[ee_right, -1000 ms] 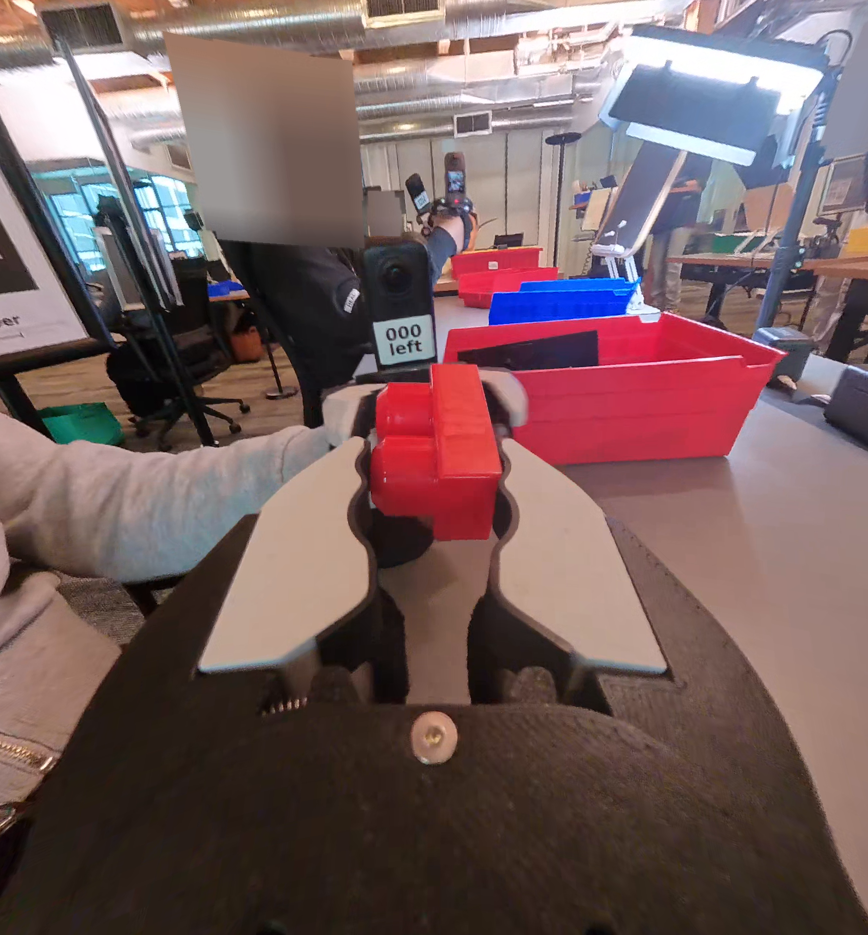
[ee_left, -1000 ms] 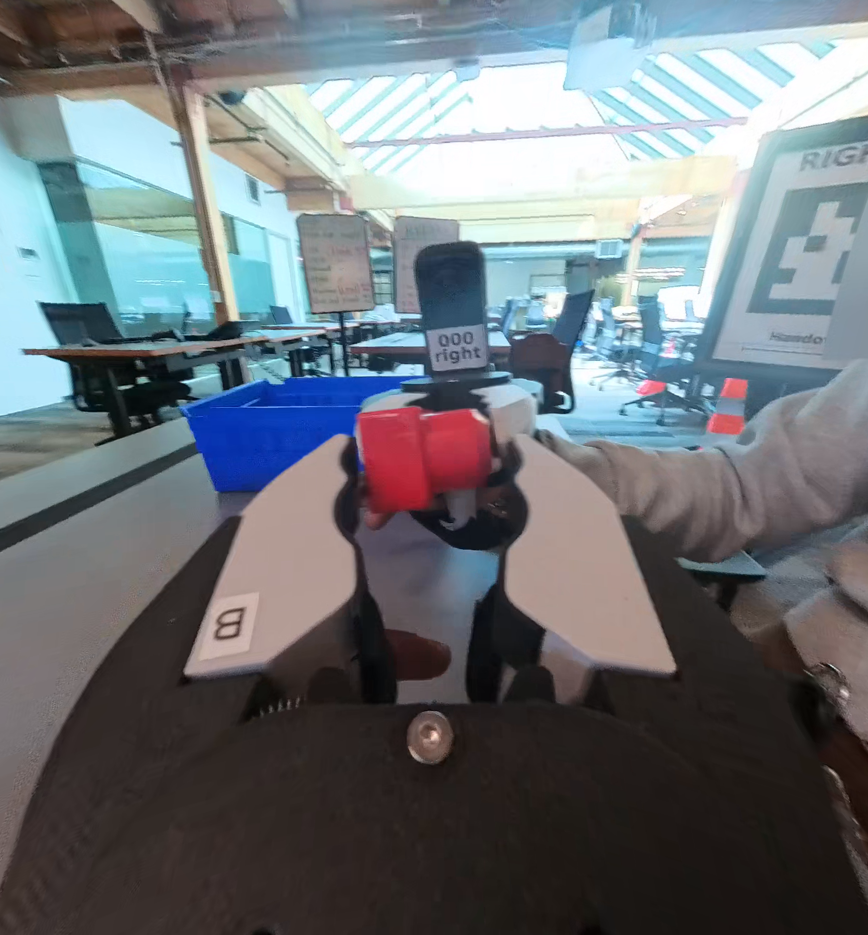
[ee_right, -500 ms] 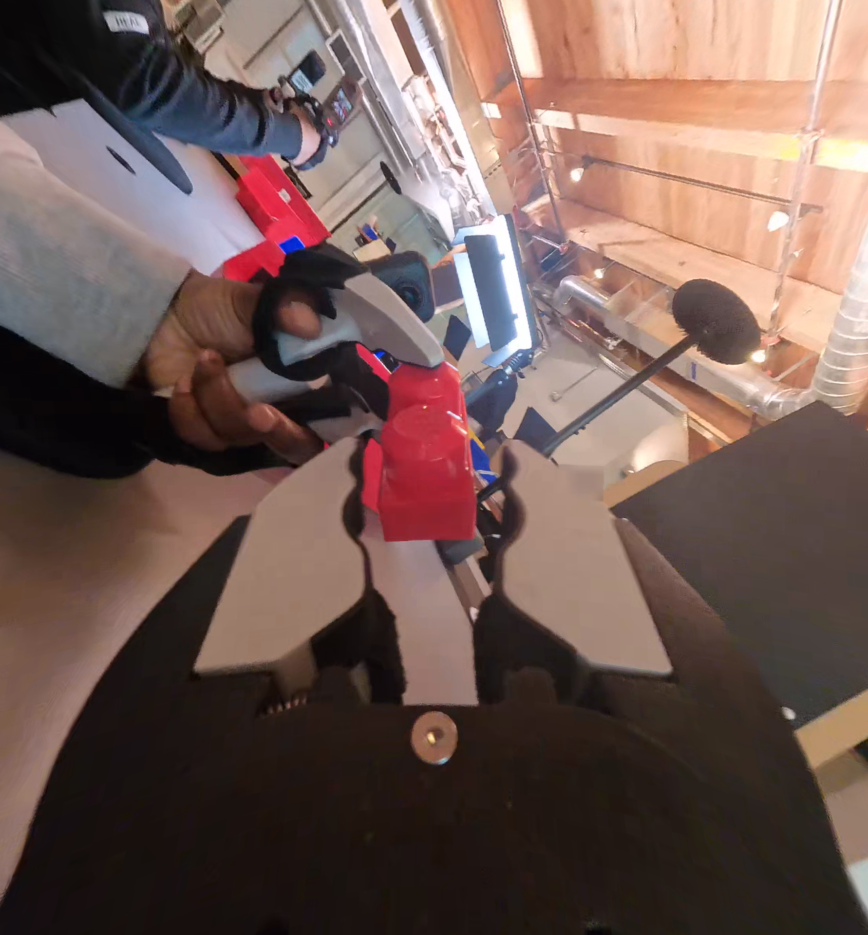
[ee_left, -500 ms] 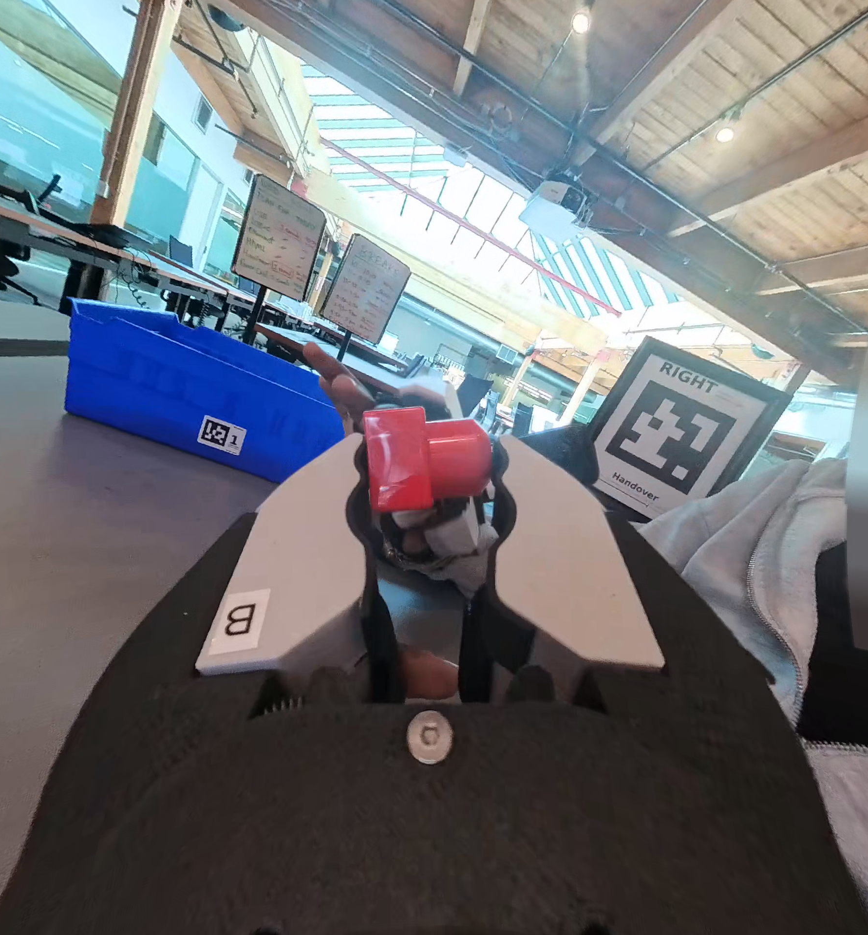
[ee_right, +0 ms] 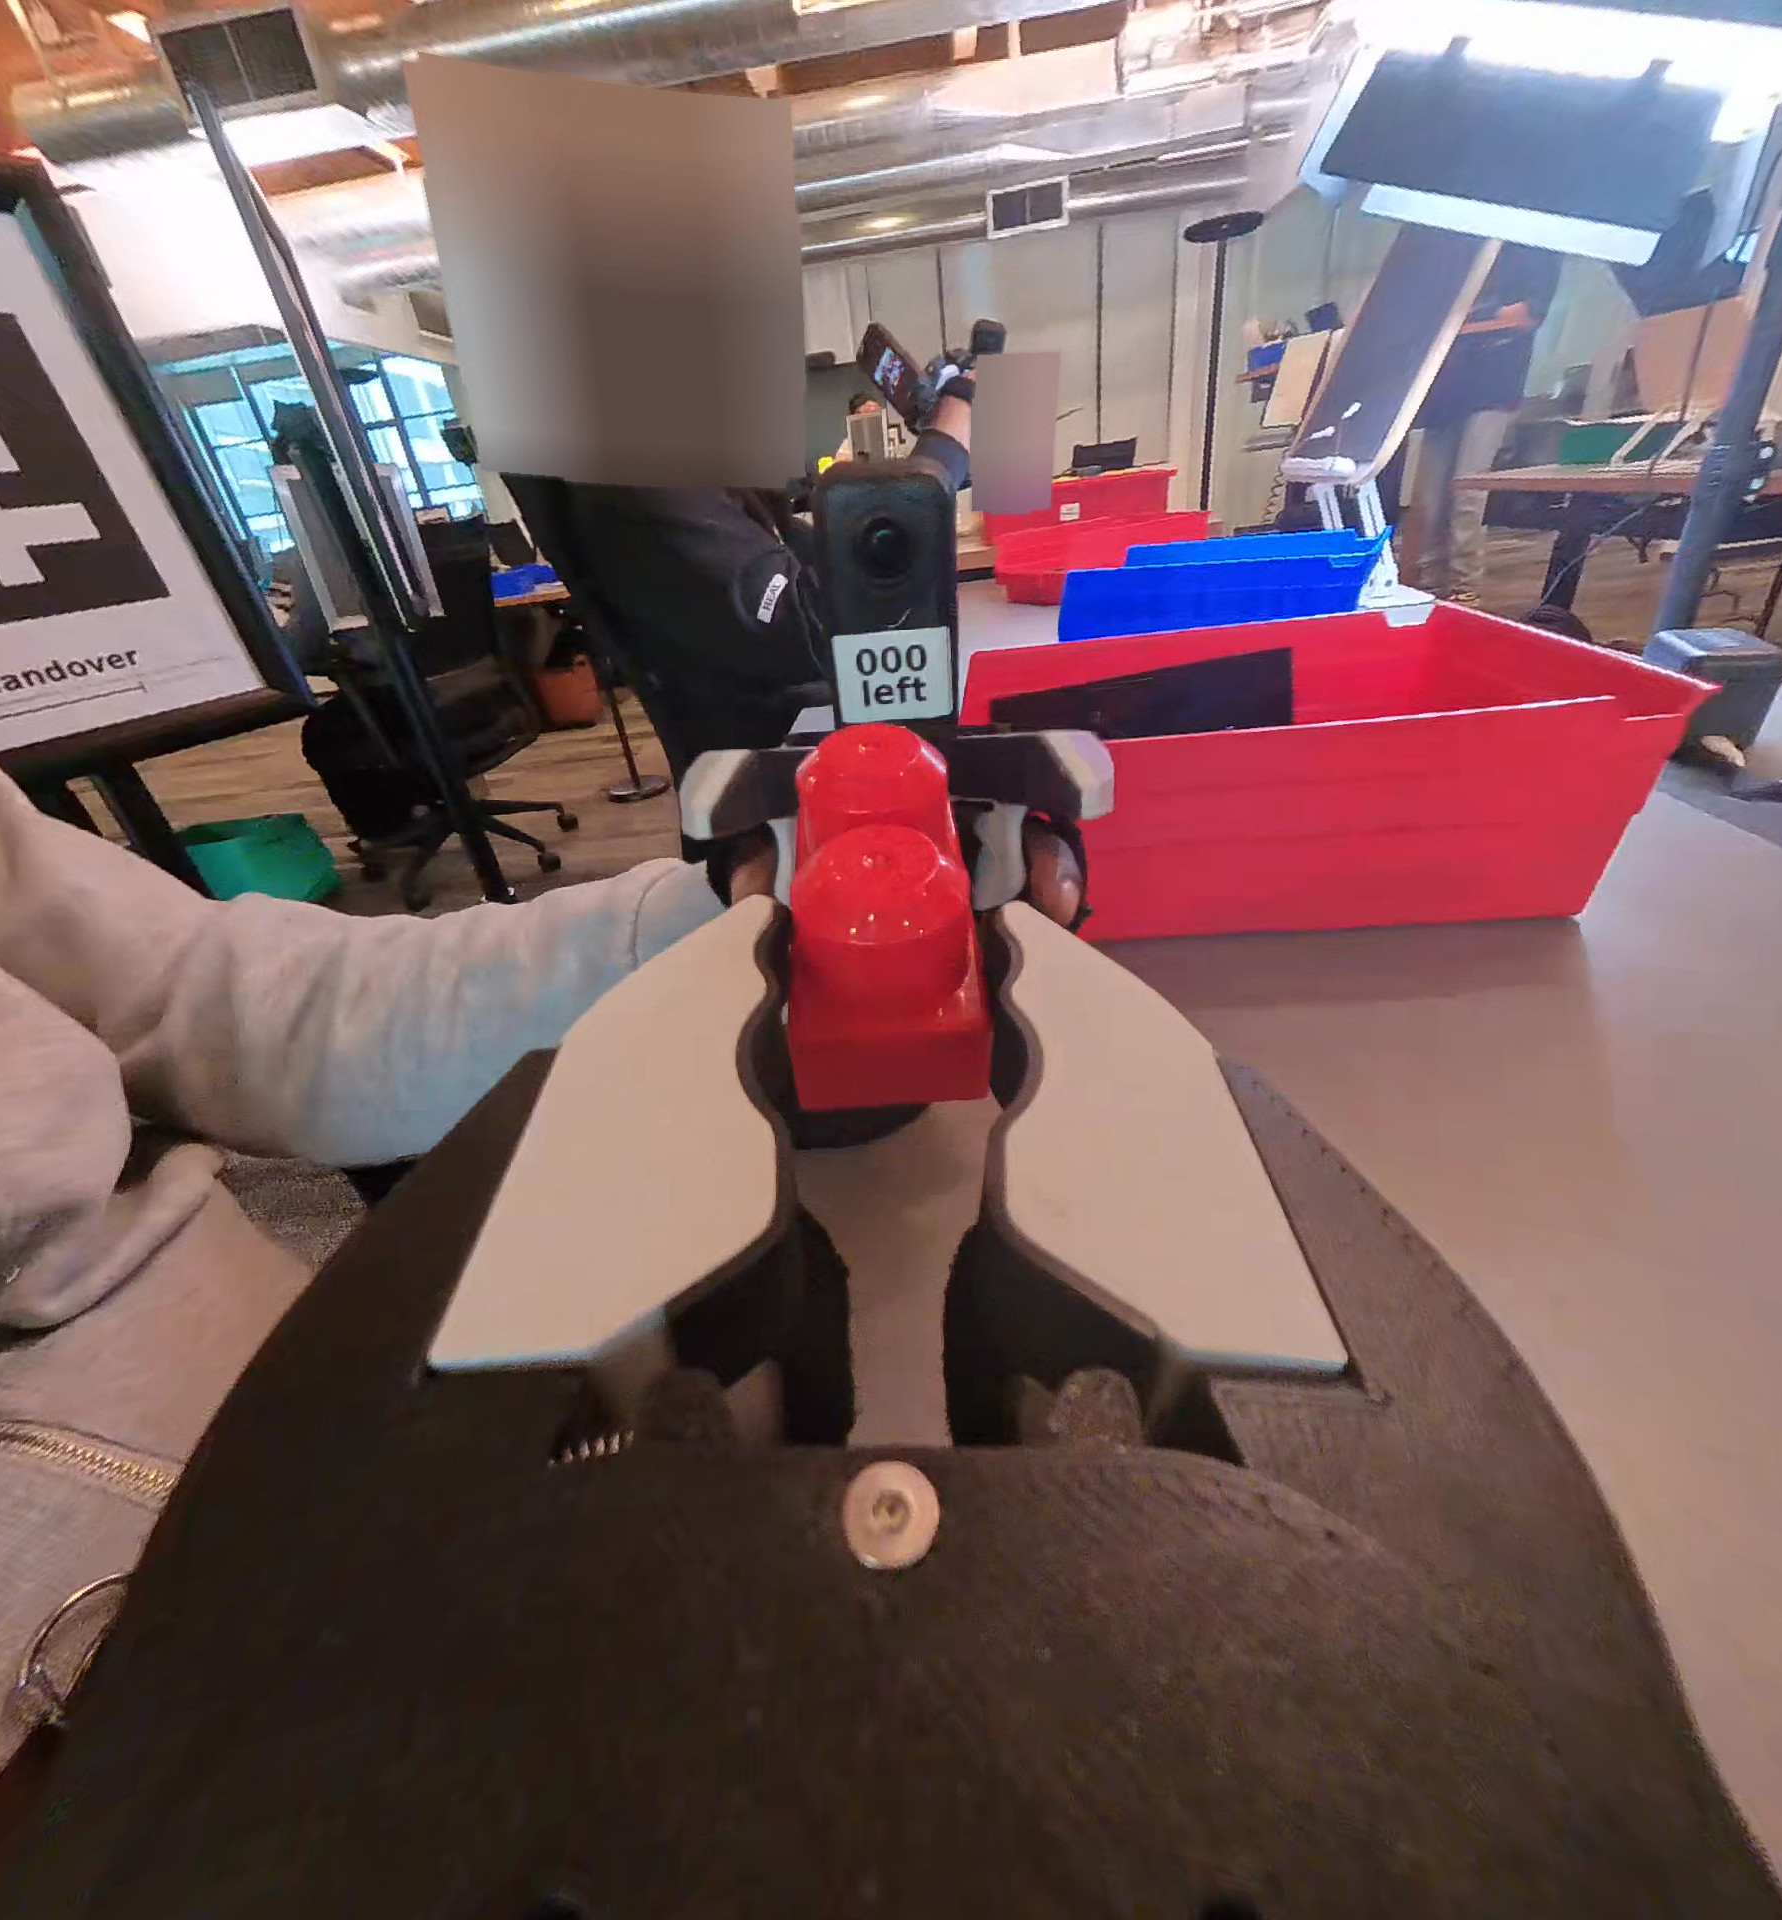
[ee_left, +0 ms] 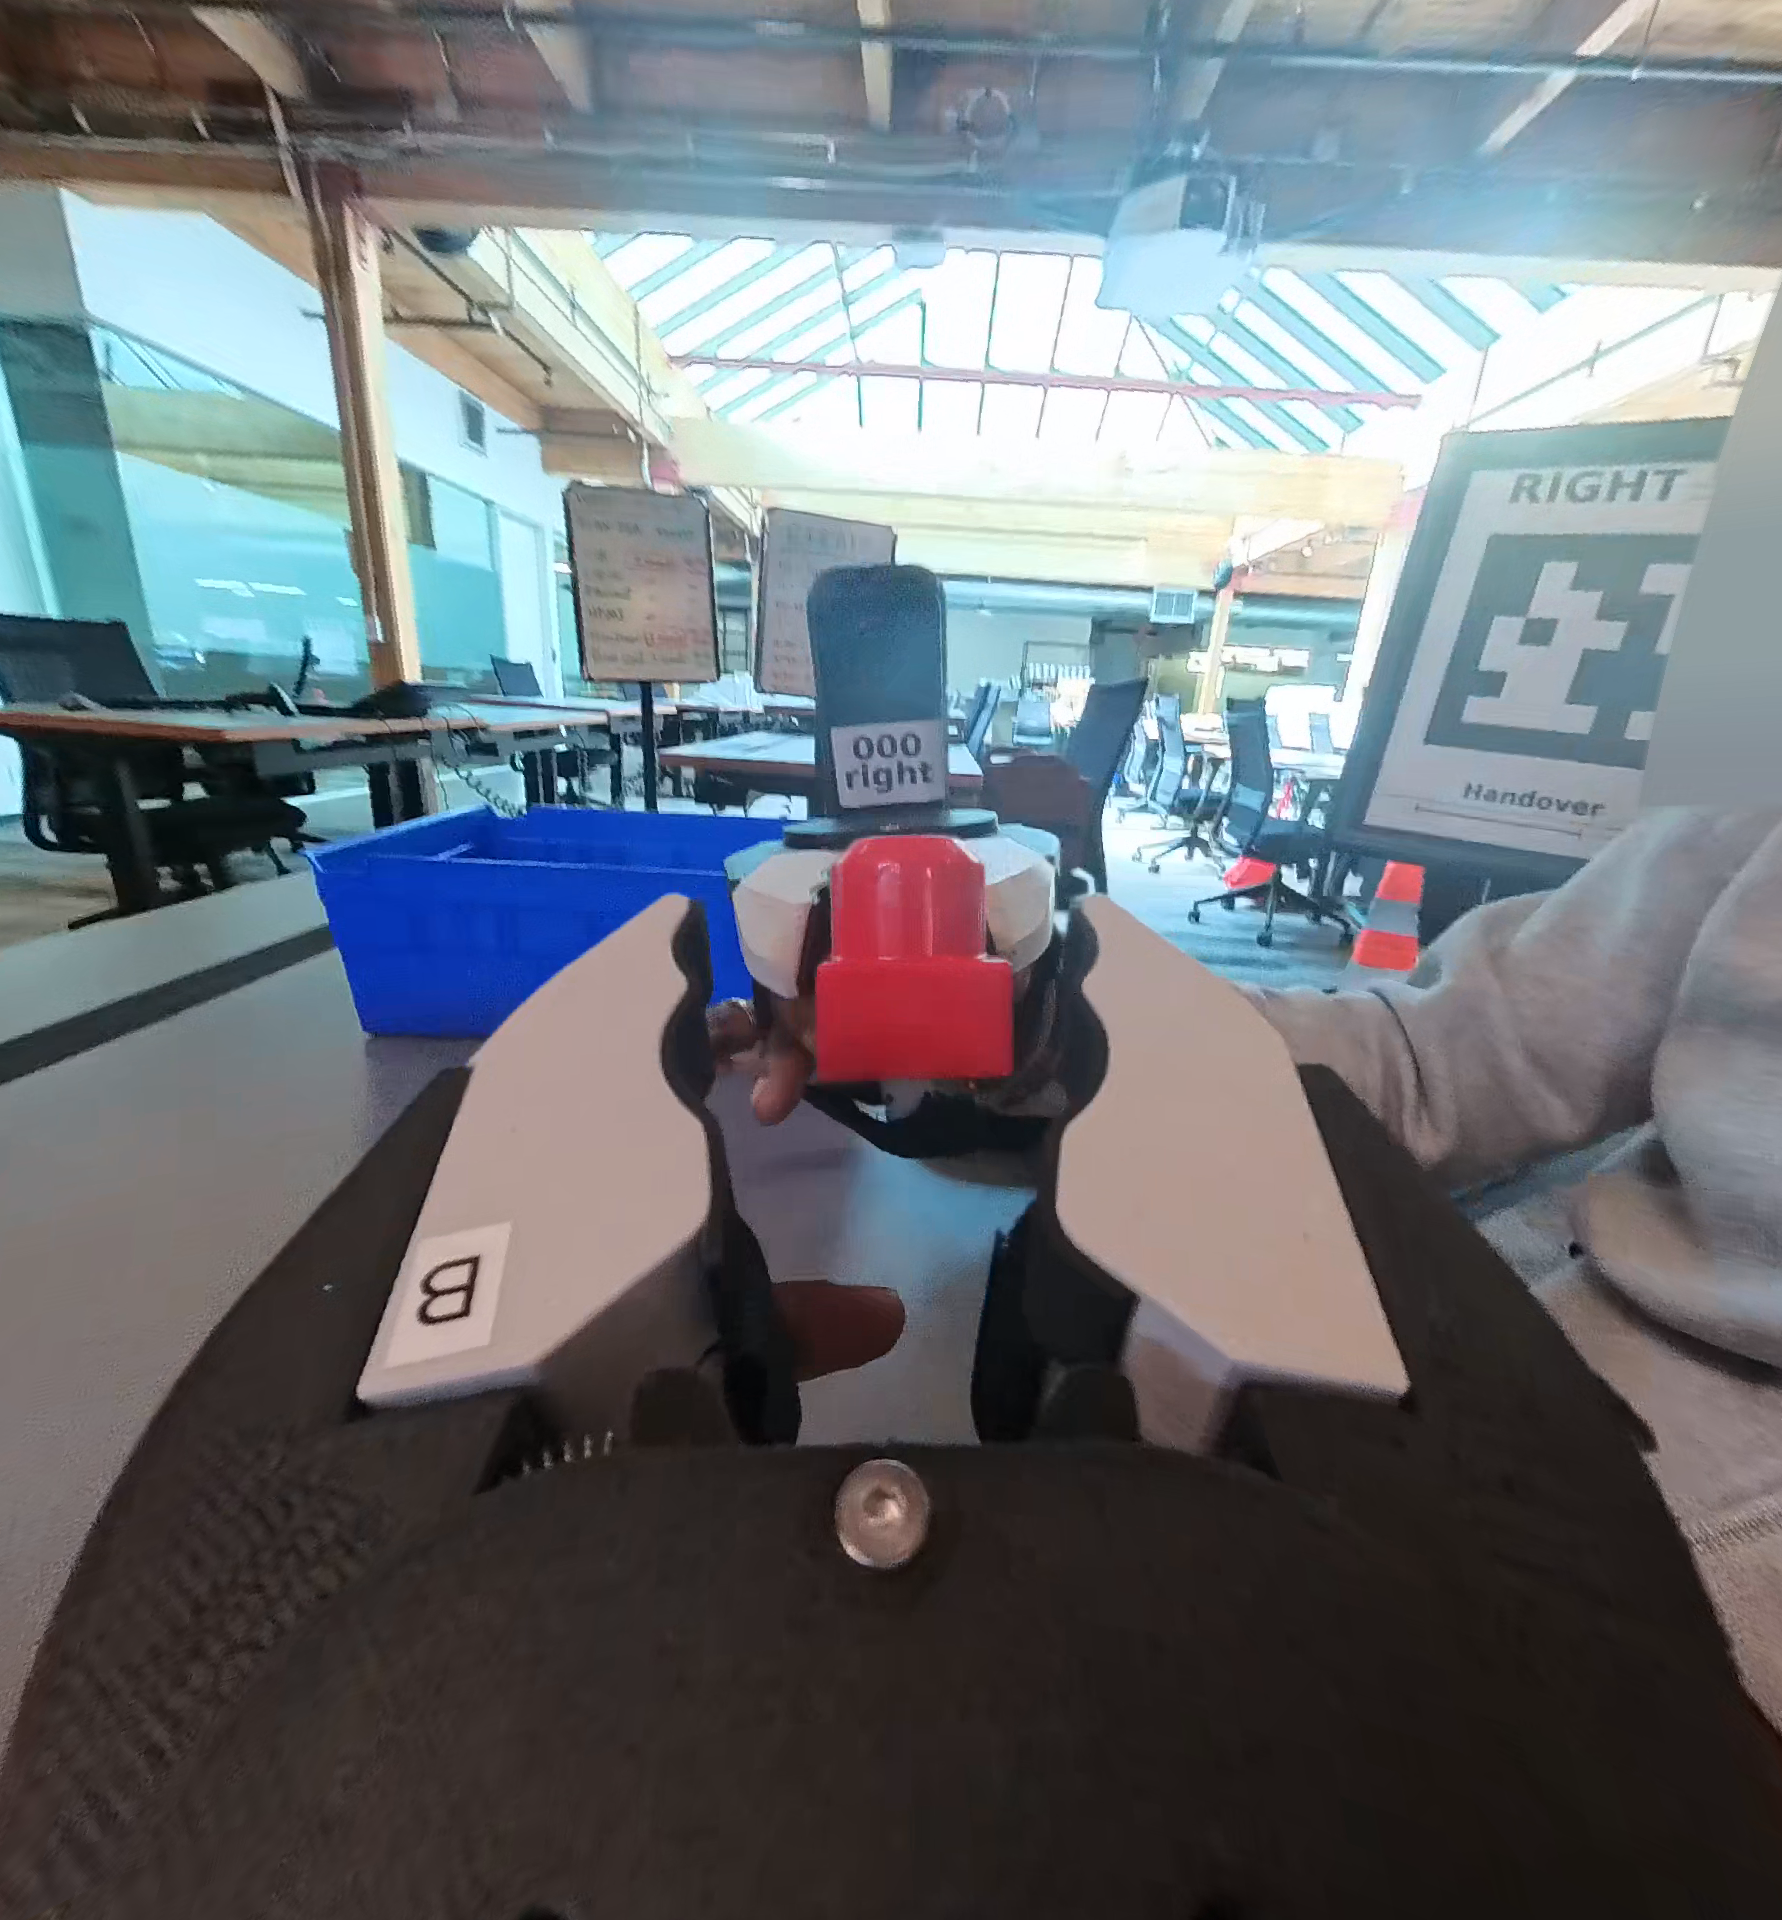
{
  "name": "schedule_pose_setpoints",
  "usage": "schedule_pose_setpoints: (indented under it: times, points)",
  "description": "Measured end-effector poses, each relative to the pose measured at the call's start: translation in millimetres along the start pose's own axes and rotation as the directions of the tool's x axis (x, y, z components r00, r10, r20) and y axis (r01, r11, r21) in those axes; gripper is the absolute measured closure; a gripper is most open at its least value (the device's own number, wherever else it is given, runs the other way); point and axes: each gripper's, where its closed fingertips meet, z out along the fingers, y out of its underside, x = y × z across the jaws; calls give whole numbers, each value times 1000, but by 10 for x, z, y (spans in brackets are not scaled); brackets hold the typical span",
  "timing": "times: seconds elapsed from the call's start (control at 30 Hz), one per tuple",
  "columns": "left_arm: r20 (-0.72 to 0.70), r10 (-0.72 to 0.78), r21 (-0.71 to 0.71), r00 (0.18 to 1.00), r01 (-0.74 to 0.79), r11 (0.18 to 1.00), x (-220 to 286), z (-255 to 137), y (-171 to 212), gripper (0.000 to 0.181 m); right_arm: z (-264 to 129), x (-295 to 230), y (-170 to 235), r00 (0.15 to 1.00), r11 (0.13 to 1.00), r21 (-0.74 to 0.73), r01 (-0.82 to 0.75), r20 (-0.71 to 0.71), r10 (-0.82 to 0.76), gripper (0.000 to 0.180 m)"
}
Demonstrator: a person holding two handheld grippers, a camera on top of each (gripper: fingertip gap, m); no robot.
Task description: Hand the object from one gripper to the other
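Observation:
A red two-stud block (ee_left: 913,997) hangs above the grey table (ee_left: 139,1195), studs up. My right gripper (ee_right: 887,925) is shut on its base (ee_right: 882,997). In the left wrist view it (ee_left: 892,894) faces me, its white fingers (ee_left: 762,925) hugging the block. My left gripper (ee_left: 885,925) is open, its fingers standing clear on both sides of the block. In the right wrist view the left gripper (ee_right: 897,790) sits just behind the block with its fingers spread wide.
A blue bin (ee_left: 513,914) stands on the table behind the left gripper's view. A red bin (ee_right: 1334,821) stands at the right, with more bins (ee_right: 1209,592) behind. A marker sign (ee_left: 1552,644) stands beside the holder's grey sleeve (ee_left: 1489,987). A person in black stands beyond the table. Both grippers' tips are close together, under 4 cm apart.
Both grippers have swung back to level from a tilted pose. The left gripper's fingers have spread away from the block. The block now points its studs up instead of sideways.

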Motion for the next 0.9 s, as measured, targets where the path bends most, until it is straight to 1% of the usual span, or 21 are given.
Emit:
schedule_pose_setpoints:
  times: [0.07,0.1,0.13,0.17,0.23,0.27,0.3,0.33,0.37,0.4,0.47,0.53,0.57,0.63,0.67,0.73,0.77,0.8,0.83,0.87,0.9]
  points:
    - [-2,3,-46,1000,-3,999,8,22,72,117,4,-9,8,1000,1000,-6,-3,4,3,144]
    - [-1,-1,-73,1000,1,997,3,29,112,124,5,-7,9,1000,1000,-5,-3,3,3,144]
    - [-8,-12,-102,1000,11,995,5,30,153,139,5,-1,7,1000,1000,-4,-4,-1,4,144]
    - [-20,-34,-109,999,31,994,14,29,159,145,3,14,5,1000,1000,-3,-2,-12,2,144]
    - [-4,-79,-89,997,79,993,-24,21,130,145,9,47,-22,999,999,18,27,-42,-26,144]
    - [5,-122,-79,992,122,989,-52,5,113,145,14,62,-63,994,995,49,89,-71,-85,138]
    - [5,-173,-58,985,173,983,-75,-15,80,145,11,68,-133,975,976,96,198,-119,-186,119]
    - [-7,-223,-29,975,222,975,-87,-36,37,145,-7,69,-217,934,933,140,332,-187,-304,106]
    - [-25,-267,-2,963,267,964,-89,-53,-3,145,-28,57,-270,870,873,142,467,-252,-425,104]
    - [-43,-305,13,951,306,952,-88,-69,-28,145,-30,38,-271,791,807,98,583,-293,-537,102]
    - [-53,-359,20,932,360,933,-105,-81,-32,145,12,38,-189,626,671,-46,740,-320,-711,98]
    - [-52,-391,0,919,391,920,-111,-76,6,145,53,67,-116,486,551,-152,821,-322,-813,100]
    - [-57,-400,-14,915,400,917,-100,-69,26,145,69,70,-97,444,513,-177,840,-318,-837,102]
    - [-71,-403,-37,912,402,915,-65,-53,52,145,80,86,-83,400,475,-209,855,-317,-860,108]
    - [-75,-405,-51,911,402,914,-49,-45,68,145,78,97,-77,386,463,-223,858,-315,-867,114]
    - [-79,-415,-73,906,410,909,-31,-34,102,145,74,87,-74,371,447,-229,864,-310,-875,131]
    - [-80,-429,-68,900,424,903,-38,-33,99,145,72,85,-75,374,450,-230,863,-309,-874,132]
    - [-72,-433,-64,898,429,901,-56,-32,101,137,70,100,-70,387,464,-238,853,-308,-869,132]
    - [-68,-417,-52,906,414,909,-65,-29,86,129,65,120,-59,420,496,-243,833,-305,-855,133]
    - [-66,-374,-28,925,373,928,-65,-24,54,122,59,130,-60,483,556,-226,800,-308,-820,135]
    - [-54,-307,8,950,308,951,-66,-20,8,114,47,135,-84,566,636,-185,749,-320,-760,135]
